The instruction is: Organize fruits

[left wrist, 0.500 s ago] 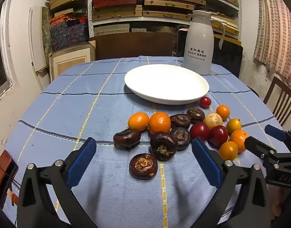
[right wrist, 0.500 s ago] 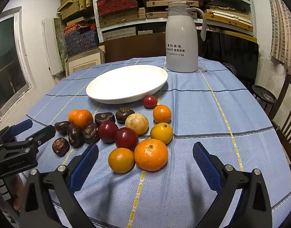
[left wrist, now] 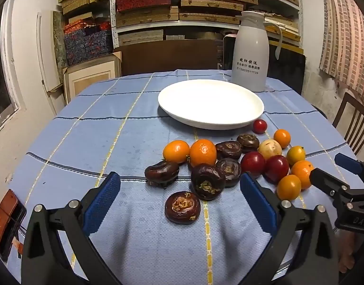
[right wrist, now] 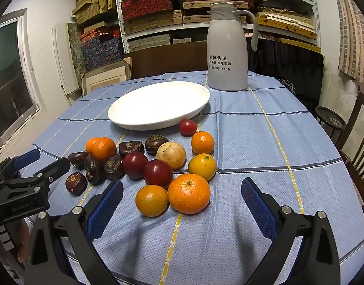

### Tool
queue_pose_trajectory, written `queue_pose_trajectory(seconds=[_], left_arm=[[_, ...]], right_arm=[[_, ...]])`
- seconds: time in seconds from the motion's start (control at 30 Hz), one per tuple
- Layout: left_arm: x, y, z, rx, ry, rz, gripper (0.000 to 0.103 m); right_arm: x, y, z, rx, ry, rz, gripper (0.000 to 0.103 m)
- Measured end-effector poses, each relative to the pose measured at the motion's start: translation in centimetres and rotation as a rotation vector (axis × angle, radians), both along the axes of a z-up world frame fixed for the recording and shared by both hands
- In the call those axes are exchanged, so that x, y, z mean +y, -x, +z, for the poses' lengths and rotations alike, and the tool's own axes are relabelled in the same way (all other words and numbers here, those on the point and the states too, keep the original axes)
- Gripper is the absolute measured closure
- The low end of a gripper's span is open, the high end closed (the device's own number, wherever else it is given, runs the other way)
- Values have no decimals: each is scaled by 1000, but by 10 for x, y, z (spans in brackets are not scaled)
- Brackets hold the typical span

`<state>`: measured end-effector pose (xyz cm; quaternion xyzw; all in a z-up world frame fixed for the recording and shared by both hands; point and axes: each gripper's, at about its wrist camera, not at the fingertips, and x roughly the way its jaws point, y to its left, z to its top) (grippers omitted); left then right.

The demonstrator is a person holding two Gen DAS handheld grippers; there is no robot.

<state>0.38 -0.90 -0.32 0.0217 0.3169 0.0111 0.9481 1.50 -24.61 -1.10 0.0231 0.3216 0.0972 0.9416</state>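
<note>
Blue checked tablecloth (left wrist: 91,142) w/ yellow and dark stripes covers a round table; shelves of flat boxes (left wrist: 205,2) fill the back wall. White plate (left wrist: 210,104) sits toward 12 o'clock in the left wrist view, bare, w/ a pale thermos jug (left wrist: 251,54) just behind it at approx. 1 o'clock. Fruit lies loose on the cloth betw. plate and grippers, none on the plate. Left gripper (left wrist: 179,204) has fingers spread wide, holding nothing; a lone dark wrinkled fruit (left wrist: 182,207) lies on the cloth betw. its blue pads, touching neither. More dark fruits (left wrist: 208,180) cluster just beyond at 12 o'clock, w/ two oranges (left wrist: 203,152) behind them, near the plate. Right gripper (right wrist: 182,204) is also spread open and holds nothing; a large orange (right wrist: 189,193) and a smaller yellow-orange fruit (right wrist: 151,200) touch each other betw. its pads, clear of both. Two red fruits (right wrist: 158,173) sit just beyond at approx. 11 o'clock, a pale tan fruit (right wrist: 171,154) behind those. Small red tomato-like fruit (right wrist: 188,127) rests just beside the plate rim. Each gripper shows at the other view's edge.
</note>
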Motion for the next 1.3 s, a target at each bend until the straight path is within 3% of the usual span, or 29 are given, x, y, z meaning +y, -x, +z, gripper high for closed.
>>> queue_pose_trajectory(seconds=[1.3], left_arm=[[6, -1, -2, 14, -4, 7, 4]], right_arm=[[-2, 1, 0, 2, -6, 1, 3]])
